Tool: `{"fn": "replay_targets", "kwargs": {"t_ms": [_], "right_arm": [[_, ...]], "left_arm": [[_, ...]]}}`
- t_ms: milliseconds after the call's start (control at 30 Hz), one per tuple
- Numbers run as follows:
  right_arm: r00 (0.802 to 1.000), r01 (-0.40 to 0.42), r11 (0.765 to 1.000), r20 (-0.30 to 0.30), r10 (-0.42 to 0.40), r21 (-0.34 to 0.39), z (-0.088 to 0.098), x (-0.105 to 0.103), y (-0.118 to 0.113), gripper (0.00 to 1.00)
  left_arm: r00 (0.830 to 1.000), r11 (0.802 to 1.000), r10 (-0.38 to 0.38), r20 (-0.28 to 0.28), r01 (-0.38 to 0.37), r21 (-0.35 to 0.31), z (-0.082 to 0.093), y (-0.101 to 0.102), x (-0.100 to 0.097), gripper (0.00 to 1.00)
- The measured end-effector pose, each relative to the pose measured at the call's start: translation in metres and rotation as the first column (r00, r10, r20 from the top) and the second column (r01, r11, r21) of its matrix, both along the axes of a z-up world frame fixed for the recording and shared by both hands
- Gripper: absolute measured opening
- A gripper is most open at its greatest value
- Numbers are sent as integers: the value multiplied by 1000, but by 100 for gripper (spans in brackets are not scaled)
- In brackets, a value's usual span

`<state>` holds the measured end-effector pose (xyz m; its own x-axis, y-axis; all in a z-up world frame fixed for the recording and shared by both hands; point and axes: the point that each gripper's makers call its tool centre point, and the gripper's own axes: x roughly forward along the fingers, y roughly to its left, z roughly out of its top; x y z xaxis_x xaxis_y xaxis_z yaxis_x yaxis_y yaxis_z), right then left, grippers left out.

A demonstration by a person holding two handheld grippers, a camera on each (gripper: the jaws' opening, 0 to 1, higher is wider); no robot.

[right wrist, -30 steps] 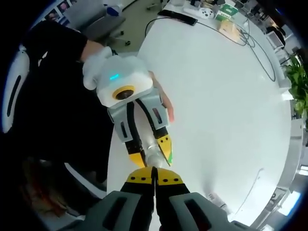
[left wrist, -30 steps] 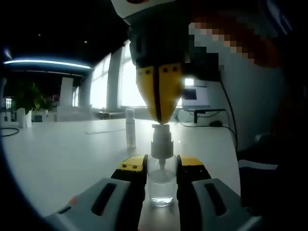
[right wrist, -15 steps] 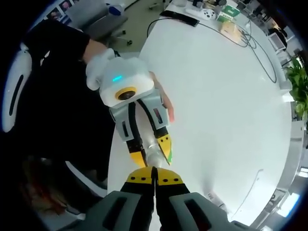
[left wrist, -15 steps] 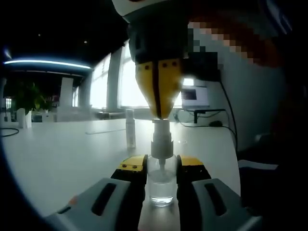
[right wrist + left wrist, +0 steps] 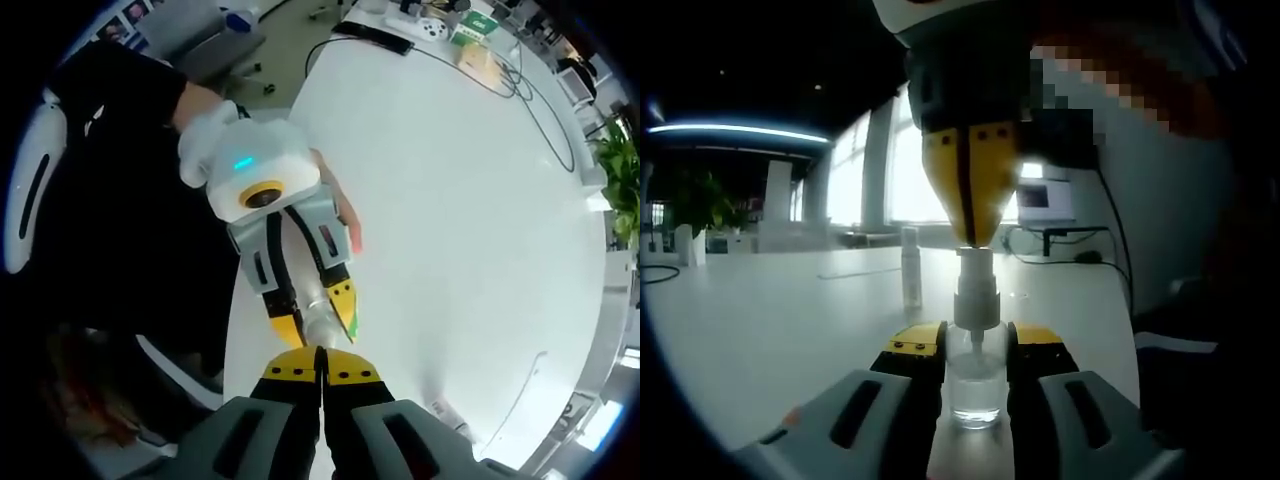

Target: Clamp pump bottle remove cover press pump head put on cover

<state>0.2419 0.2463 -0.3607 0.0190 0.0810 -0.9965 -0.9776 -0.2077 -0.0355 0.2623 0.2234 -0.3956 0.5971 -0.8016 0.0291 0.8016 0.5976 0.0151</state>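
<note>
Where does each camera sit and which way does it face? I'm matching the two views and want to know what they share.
Left gripper view: low, level with the white table, looking along its own jaws shut on the pump bottle; the right gripper comes down from above.
Right gripper view: overhead, looking steeply down past its own shut jaws at the left gripper, with a gloved hand and dark sleeve.
Shared: pump bottle, both grippers, table.

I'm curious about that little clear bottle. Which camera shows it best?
The left gripper view: the pump bottle stands side-on between the left gripper, clear body and pump head visible. The right gripper view looks down, showing just its top.
</note>
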Motion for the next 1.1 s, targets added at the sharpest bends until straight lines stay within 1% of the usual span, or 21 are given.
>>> {"fn": "replay_targets", "kwargs": {"t_ms": [533,1100], "right_arm": [[1000,-5,1000,9,5,-9,0,0,0,0],[1000,-4,1000,7,4,-9,0,1,0,0]], "left_arm": [[1000,1000,1,-1,-1,0,-1,1,1,15],[1000,1000,1,0,-1,1,0,0,1,15]]}}
